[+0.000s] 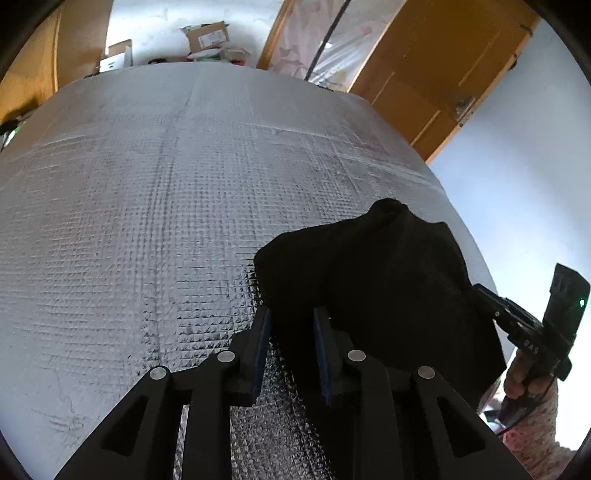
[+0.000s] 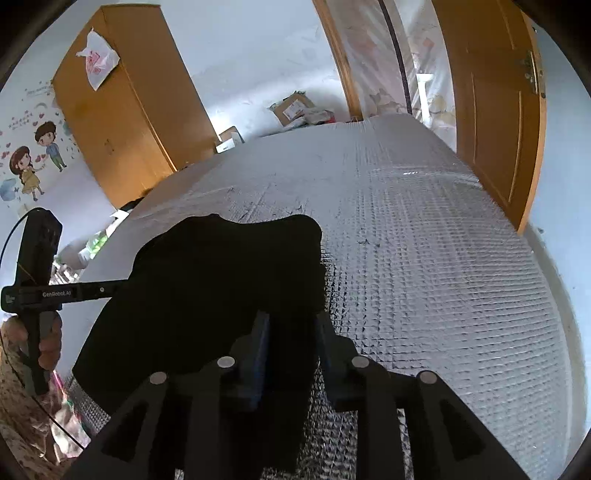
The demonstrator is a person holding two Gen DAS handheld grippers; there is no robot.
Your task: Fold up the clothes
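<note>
A black garment (image 1: 369, 266) lies bunched in a heap on the silver quilted mat (image 1: 147, 221), near its front edge. My left gripper (image 1: 292, 325) is open at the heap's left edge, with the cloth's edge lying loosely between the jaws. In the right wrist view the same garment (image 2: 221, 277) fills the lower left, and my right gripper (image 2: 291, 332) is open with dark cloth in the gap between its jaws. A hand (image 1: 521, 380) holds the right tool at the heap's right side. Another hand (image 2: 48, 339) holds the left tool.
The mat (image 2: 443, 258) stretches wide and bare beyond the garment. Past its far end lie cardboard boxes (image 1: 207, 35). A wooden wardrobe (image 2: 122, 122) stands at the left, and a wooden door (image 2: 491, 129) at the right.
</note>
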